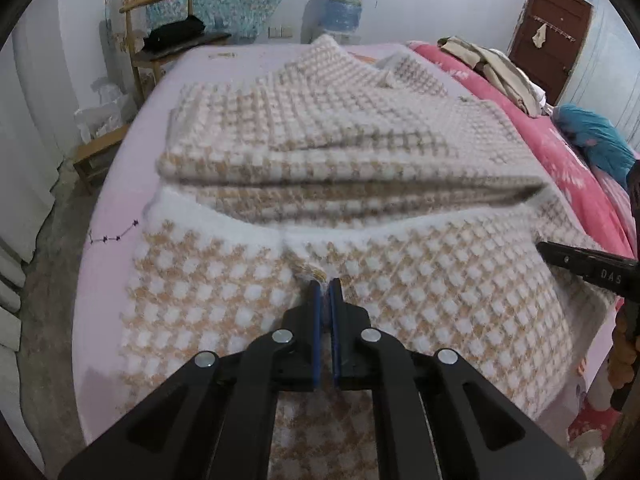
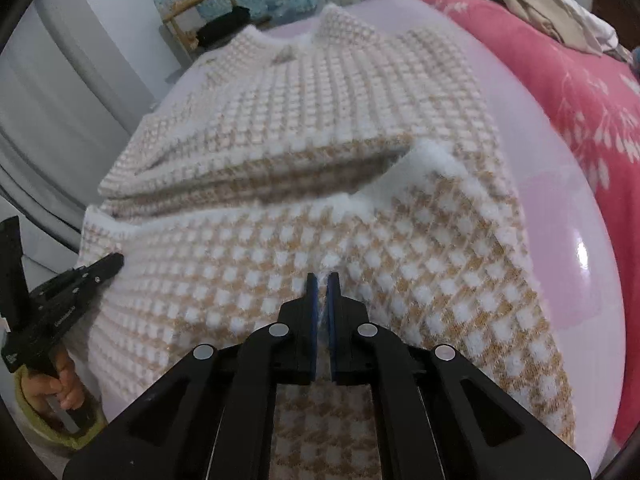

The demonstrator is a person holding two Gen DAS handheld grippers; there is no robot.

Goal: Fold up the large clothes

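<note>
Now pinching the near hem of the checked sweater point(image 1: 360, 184) on the bed point(image 1: 120, 184), left gripper point(image 1: 325, 288) and right gripper point(image 2: 322, 282) fingers closed on fabric; next, probably lifting both together and carrying the hem over toward the collar.

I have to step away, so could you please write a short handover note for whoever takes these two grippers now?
Left gripper: shut on the sweater's near edge, a tuft of knit between the pads.
Right gripper: shut on the same near edge, further along it.
Sweater: spread on the pink sheet on the bed, collar at the far end; both sleeves lie folded across the body.
Done: sleeves folded in, hem gripped at two points.
Left: probably lift the hem and carry it over toward the collar to halve the sweater, then release and smooth.
</note>
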